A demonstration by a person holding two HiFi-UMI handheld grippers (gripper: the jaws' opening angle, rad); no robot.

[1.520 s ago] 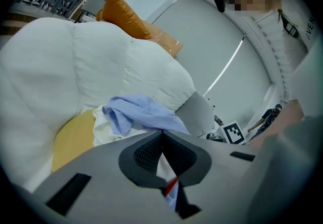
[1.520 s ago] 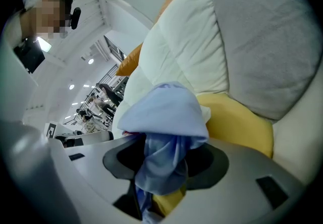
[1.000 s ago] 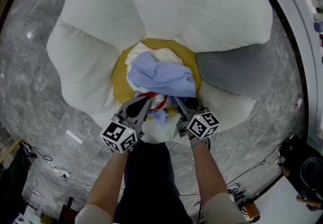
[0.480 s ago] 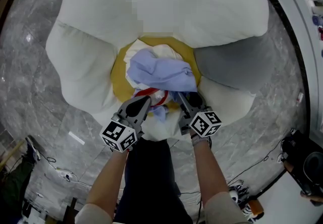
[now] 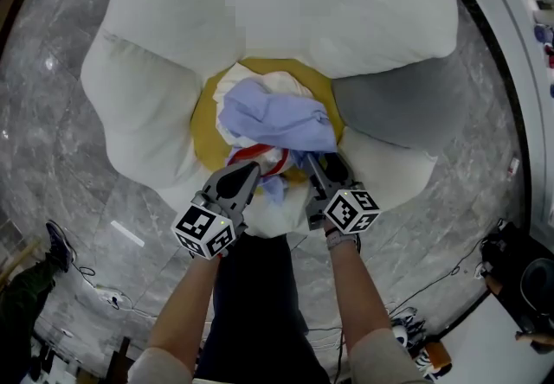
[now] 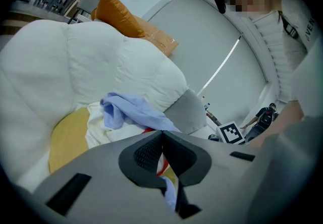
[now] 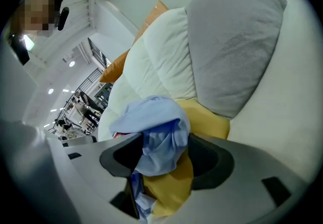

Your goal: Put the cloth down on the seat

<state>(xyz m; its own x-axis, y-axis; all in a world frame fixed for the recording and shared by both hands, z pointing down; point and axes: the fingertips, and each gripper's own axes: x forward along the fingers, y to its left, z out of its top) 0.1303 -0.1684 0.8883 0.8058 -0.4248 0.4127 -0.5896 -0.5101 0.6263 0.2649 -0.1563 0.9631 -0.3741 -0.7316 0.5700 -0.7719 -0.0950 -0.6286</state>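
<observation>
A light blue cloth [image 5: 273, 118] lies bunched with white and red-striped fabric on the yellow seat [image 5: 208, 127] of a flower-shaped chair. My left gripper [image 5: 251, 168] reaches the pile's near edge. Its jaws [image 6: 162, 134] are shut, with a strip of the cloth [image 6: 133, 109] pinched between them. My right gripper [image 5: 313, 164] is at the pile's right edge. Its jaws have just been opening and now stand wide. A fold of the blue cloth [image 7: 151, 117] hangs loose between the right gripper's [image 7: 164, 157] pads, over the yellow seat [image 7: 207, 122].
Big white petal cushions [image 5: 286, 2] ring the seat, with one grey petal [image 5: 389, 110] at the right. Grey marble floor [image 5: 52, 114] surrounds the chair, and cables [image 5: 95, 291] lie at lower left. A white curved wall [image 5: 511, 36] runs along the right.
The right gripper's jaws have spread apart around the blue cloth. Both hands stay almost in place. A bystander's shoe has come into view at the lower left.
</observation>
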